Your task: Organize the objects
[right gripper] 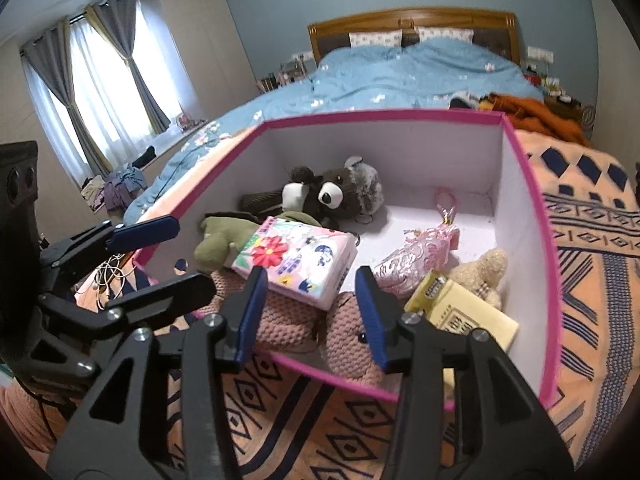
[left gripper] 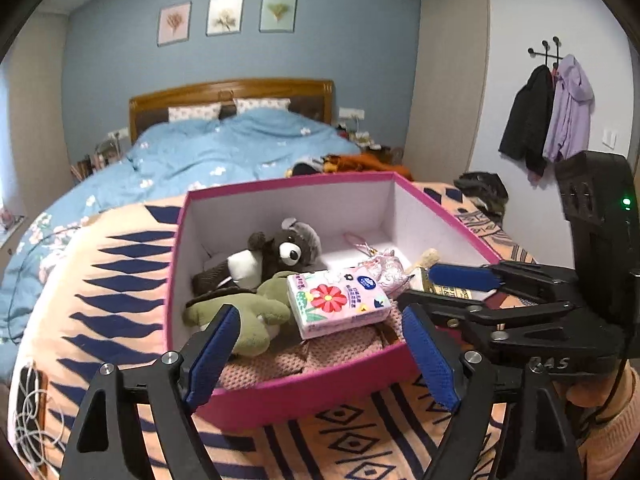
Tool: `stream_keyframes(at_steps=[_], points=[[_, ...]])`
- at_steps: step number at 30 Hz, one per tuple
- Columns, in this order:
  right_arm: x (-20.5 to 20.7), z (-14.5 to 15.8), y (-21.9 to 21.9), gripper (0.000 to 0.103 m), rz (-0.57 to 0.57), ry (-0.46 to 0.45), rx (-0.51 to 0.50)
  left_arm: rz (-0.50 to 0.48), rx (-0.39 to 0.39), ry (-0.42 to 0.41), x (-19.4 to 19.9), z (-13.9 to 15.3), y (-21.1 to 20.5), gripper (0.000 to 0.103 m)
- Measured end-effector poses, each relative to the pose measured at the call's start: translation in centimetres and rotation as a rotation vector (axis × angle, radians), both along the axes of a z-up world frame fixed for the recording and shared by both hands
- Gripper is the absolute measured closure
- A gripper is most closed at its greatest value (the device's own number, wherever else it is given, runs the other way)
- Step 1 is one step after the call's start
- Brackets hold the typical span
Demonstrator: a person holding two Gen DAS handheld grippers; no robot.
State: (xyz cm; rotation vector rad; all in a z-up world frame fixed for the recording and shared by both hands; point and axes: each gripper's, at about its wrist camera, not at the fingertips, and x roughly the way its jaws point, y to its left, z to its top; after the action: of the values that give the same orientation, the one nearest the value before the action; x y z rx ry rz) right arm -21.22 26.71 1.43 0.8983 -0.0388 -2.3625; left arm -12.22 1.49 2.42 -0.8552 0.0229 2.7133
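A pink box [left gripper: 280,186] [right gripper: 380,114] with white walls stands open on the bed. Inside lie a brown bear plush [left gripper: 280,252] [right gripper: 332,192], a green plush [left gripper: 248,320] [right gripper: 224,236], a flowered tissue pack [left gripper: 336,300] [right gripper: 296,256], a pink knitted plush [left gripper: 320,352] [right gripper: 348,344], a pink pouch [left gripper: 384,268] [right gripper: 416,256], a beige plush [right gripper: 484,272] and a yellow carton [right gripper: 468,316]. My left gripper [left gripper: 320,312] [right gripper: 176,256] hovers open over the box's near edge, holding nothing. My right gripper [right gripper: 312,276] [left gripper: 440,288] is open beside it, above the tissue pack, with its pads off it.
The box rests on an orange blanket [left gripper: 120,280] with dark blue patterns. A blue duvet [left gripper: 240,148] covers the bed behind it. A white cable [left gripper: 32,412] lies at the blanket's left edge. Orange clothing [right gripper: 532,112] is heaped behind the box. Coats [left gripper: 548,120] hang on the right wall.
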Motion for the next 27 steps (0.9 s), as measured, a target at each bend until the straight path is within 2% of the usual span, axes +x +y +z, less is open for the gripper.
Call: stream_keyframes(at_steps=[1, 3, 4, 5, 9, 11, 22, 27], points=[[0.5, 0.1, 0.2, 0.044, -0.007, 0.022, -0.001, 0.014, -0.001, 0.012, 0.7, -0.1, -0.1, 0.010], [2.0, 0.4, 0.8, 0.033, -0.030, 0.076, -0.004, 0.042, 0.001, 0.039, 1.7, -0.1, -0.2, 0.006], [2.7, 0.4, 1.0, 0.026, -0.042, 0.098, -0.007, 0.057, 0.008, 0.061, 2.3, -0.2, -0.3, 0.000], [3.4, 0.5, 1.3, 0.020, -0.051, 0.121, -0.012, 0.078, 0.005, 0.079, 3.0, -0.4, -0.4, 0.000], [6.3, 0.0, 1.8, 0.013, -0.093, 0.201, 0.031, 0.116, -0.002, 0.079, 4.6, -1.2, -0.2, 0.000], [7.4, -0.6, 2.4, 0.001, -0.115, 0.206, 0.029, 0.131, 0.005, 0.065, 5.4, -1.8, -0.4, 0.000], [12.2, -3.2, 2.4, 0.000, -0.118, 0.220, 0.078, 0.184, -0.019, 0.002, 8.8, -4.2, -0.1, 0.000], [13.1, -3.3, 2.6, 0.000, -0.118, 0.204, 0.050, 0.201, -0.056, 0.024, 10.0, -4.5, 0.4, 0.000]])
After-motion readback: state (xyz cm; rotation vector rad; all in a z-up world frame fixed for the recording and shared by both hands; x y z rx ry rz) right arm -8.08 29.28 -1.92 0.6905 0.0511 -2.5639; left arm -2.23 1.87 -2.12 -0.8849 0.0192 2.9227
